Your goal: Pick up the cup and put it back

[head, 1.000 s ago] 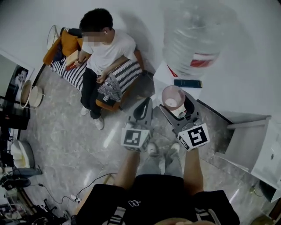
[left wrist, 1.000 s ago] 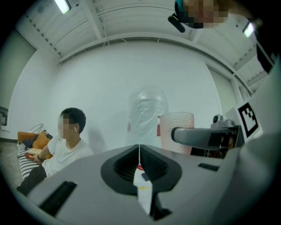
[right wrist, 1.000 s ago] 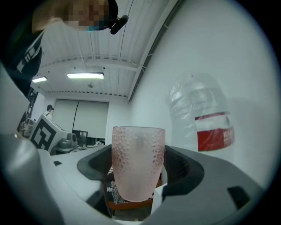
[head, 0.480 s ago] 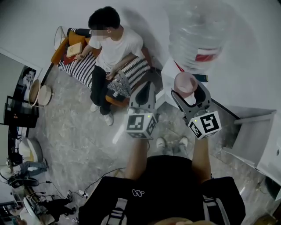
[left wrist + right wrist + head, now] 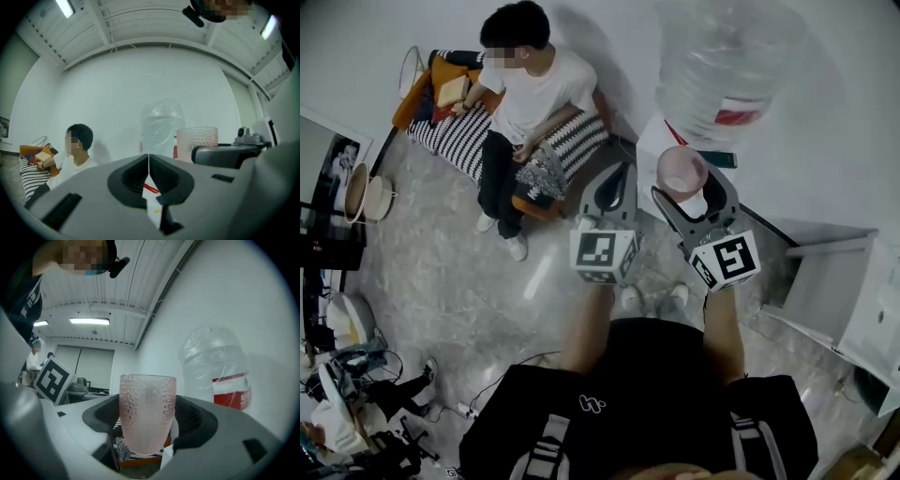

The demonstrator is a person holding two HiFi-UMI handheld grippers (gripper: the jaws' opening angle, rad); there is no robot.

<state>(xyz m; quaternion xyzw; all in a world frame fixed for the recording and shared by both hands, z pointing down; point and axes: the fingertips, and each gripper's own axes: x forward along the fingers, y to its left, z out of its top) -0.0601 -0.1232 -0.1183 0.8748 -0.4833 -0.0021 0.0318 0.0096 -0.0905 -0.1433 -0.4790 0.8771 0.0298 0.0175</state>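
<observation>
A pink dimpled cup [image 5: 682, 173] stands upright between the jaws of my right gripper [image 5: 686, 187], which is shut on it and holds it in the air beside a white water dispenser [image 5: 654, 150]. The right gripper view shows the cup [image 5: 147, 411] squeezed by the dark pads of that gripper [image 5: 148, 434]. My left gripper [image 5: 614, 183] hangs just left of it, shut with nothing in it. In the left gripper view its jaws [image 5: 149, 161] meet in a thin line, and the cup [image 5: 197, 138] shows to the right.
A large clear water bottle [image 5: 727, 56] tops the dispenser, with a dark phone [image 5: 717, 160] beside it. A person [image 5: 525, 94] sits on a striped sofa [image 5: 459, 141] at the back left. A white cabinet [image 5: 853, 291] stands at the right, cables and clutter [image 5: 347, 412] at the lower left.
The right gripper has carried the cup up and closer to the water bottle. The left gripper has moved along beside it, still shut.
</observation>
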